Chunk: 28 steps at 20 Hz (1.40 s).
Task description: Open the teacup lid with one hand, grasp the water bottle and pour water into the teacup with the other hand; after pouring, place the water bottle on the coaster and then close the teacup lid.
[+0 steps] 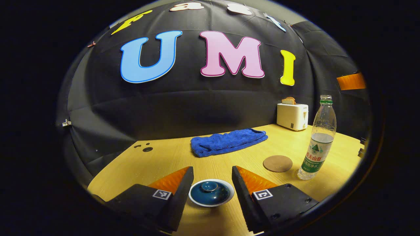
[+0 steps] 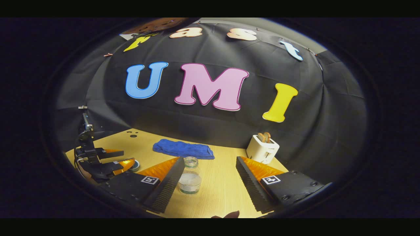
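Left gripper [image 1: 211, 183] hovers spread wide astride the lidded teacup [image 1: 211, 193] on the table [image 1: 164, 160]; best to centre on the lid knob [image 1: 209, 186] before pinching. Right gripper [image 2: 210, 173], likewise spread, looks lined up near the water bottle [image 2: 190, 179], seemingly short of contact.

I see a light wooden surface [image 1: 229, 164]. On it stand a lidded teacup [image 1: 211, 192], a round coaster [image 1: 277, 163], an upright water bottle [image 1: 317, 141] just beside the coaster, a folded blue towel [image 1: 228, 141] and a white toaster [image 1: 292, 116] at the back.
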{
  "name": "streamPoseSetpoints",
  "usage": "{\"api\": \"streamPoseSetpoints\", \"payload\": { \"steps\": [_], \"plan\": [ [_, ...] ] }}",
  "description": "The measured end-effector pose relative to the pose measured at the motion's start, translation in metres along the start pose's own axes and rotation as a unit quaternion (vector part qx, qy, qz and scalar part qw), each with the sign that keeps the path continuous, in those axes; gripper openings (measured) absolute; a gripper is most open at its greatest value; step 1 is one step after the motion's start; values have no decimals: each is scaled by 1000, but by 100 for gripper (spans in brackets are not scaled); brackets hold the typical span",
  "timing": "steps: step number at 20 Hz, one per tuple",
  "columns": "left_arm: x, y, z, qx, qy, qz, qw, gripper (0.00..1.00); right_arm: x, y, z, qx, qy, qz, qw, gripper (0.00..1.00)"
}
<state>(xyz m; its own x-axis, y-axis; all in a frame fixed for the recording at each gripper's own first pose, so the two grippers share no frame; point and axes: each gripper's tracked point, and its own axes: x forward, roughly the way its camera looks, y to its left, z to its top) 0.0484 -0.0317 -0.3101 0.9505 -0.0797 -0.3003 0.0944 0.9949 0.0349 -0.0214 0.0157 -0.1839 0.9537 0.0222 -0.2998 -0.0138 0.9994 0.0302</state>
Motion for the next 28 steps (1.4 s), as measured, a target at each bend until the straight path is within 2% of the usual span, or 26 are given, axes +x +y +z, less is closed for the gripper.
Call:
{"api": "streamPoseSetpoints", "payload": {
  "steps": [1,2,4,5,6,7,8,10,11,18,19,20,22,23,24,25,28],
  "plan": [
    [2,0,-4,-2,4,-1,1000,76,1,0,-3,1,6,1,1000,96],
    [3,1,-6,-4,7,-1,1000,68,0,0,-5,1,8,2,1000,97],
    [6,2,-12,-4,15,2,1000,61,-1,3,-7,-2,10,4,1000,98],
    [7,2,-16,-5,19,3,1000,62,-1,3,-7,-4,12,6,1000,98],
    [8,3,-18,-7,24,2,1000,53,-1,4,-8,-6,12,7,1000,98],
    [8,3,-22,-8,29,3,1000,58,-1,4,-8,-7,13,7,1000,98],
    [9,4,-23,-11,31,3,999,47,0,4,-10,-6,14,8,1000,98],
    [10,5,-26,-17,35,4,999,41,-1,5,-13,-5,17,9,1000,98],
    [10,4,-25,-17,31,1,999,34,-1,6,-15,-6,20,10,1000,98],
    [3,10,-3,-17,17,2,1000,30,3,24,-67,3,45,31,999,98],
    [1,11,1,-17,16,2,1000,27,5,26,-75,4,48,32,998,98],
    [0,12,5,-16,16,1,1000,30,8,30,-82,5,49,34,998,98],
    [-3,12,15,-15,13,1,1000,30,16,37,-99,12,53,40,998,98],
    [-3,12,18,-16,12,1,1000,27,20,41,-107,18,55,42,997,98],
    [-4,12,22,-18,12,0,1000,30,26,42,-116,24,58,43,997,98],
    [-6,13,25,-19,11,1,1000,27,31,43,-124,32,61,41,997,98],
    [-5,13,34,-17,5,1,1000,27,47,45,-138,43,64,34,996,98]
  ]
}}
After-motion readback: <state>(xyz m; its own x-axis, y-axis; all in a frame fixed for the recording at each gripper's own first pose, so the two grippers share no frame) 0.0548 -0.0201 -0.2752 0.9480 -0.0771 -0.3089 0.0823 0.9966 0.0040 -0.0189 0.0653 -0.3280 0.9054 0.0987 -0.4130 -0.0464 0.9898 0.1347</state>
